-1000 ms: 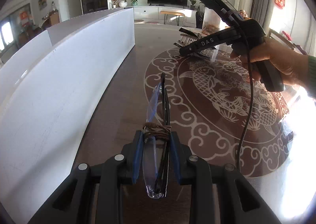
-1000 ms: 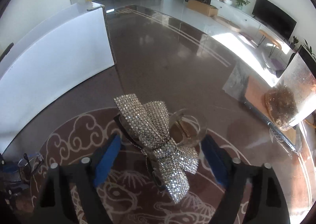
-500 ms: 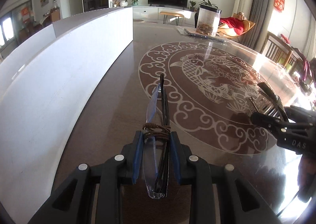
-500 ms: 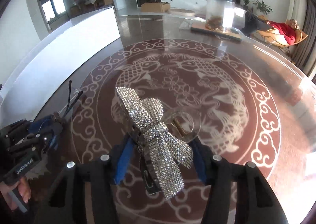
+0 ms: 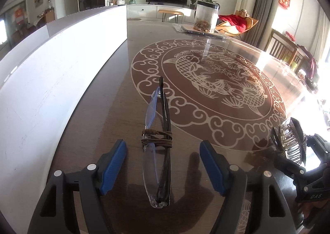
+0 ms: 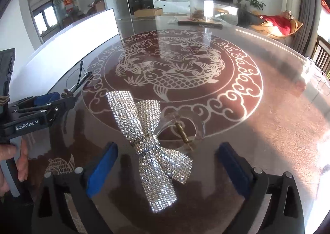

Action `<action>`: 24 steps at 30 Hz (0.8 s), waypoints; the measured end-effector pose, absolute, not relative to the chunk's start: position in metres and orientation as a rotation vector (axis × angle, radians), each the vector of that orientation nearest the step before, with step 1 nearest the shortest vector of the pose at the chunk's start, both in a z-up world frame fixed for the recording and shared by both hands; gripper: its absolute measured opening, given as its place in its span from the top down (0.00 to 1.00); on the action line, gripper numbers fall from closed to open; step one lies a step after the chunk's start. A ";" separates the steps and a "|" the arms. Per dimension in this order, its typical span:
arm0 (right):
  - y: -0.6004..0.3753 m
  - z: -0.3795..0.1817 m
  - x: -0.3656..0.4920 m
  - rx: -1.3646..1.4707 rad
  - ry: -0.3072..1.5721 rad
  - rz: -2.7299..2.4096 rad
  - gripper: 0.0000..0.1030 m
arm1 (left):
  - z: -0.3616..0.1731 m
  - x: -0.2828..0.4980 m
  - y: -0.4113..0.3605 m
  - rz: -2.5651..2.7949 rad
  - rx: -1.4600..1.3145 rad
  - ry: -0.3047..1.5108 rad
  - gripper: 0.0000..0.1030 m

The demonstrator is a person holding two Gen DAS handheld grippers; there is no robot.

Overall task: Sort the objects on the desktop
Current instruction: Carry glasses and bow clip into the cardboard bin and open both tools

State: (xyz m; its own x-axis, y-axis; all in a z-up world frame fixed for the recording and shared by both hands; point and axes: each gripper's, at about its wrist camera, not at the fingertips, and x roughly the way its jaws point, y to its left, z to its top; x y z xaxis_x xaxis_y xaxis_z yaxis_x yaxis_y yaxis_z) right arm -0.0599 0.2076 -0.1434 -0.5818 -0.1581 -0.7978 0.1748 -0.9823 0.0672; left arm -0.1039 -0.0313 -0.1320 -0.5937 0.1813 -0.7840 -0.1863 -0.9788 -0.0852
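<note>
One glasses [image 5: 157,147]; one hair clip [image 6: 153,143]

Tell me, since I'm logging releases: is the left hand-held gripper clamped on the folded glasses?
No, the left hand-held gripper stands open, its blue pads well clear of the folded glasses lying between them.

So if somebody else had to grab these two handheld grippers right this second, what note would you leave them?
Left gripper: open, its blue pads apart on either side of the folded glasses, which lie on the table beside the white board, tied with a brown cord.
Right gripper: open, astride the rhinestone bow hair clip, which rests on the table nearer the middle.
Done: both items look set down and released.
Left: back both grippers straight off without nudging either item. I see nothing else to sort nearby; the clear jar at the far edge looks unrelated.
</note>
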 end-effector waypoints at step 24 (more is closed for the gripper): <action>0.217 -0.114 -0.035 1.261 -0.028 -2.545 0.50 | -0.083 -0.074 -0.054 2.590 -1.230 -0.070 0.74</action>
State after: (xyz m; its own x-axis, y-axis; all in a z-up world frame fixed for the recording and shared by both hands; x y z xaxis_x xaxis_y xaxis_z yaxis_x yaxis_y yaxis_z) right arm -0.0350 0.2166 -0.1144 -0.5695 -0.2741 -0.7749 0.2573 -0.9548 0.1487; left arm -0.0737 -0.0535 -0.0829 -0.6020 0.2647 -0.7533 -0.2234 -0.9616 -0.1594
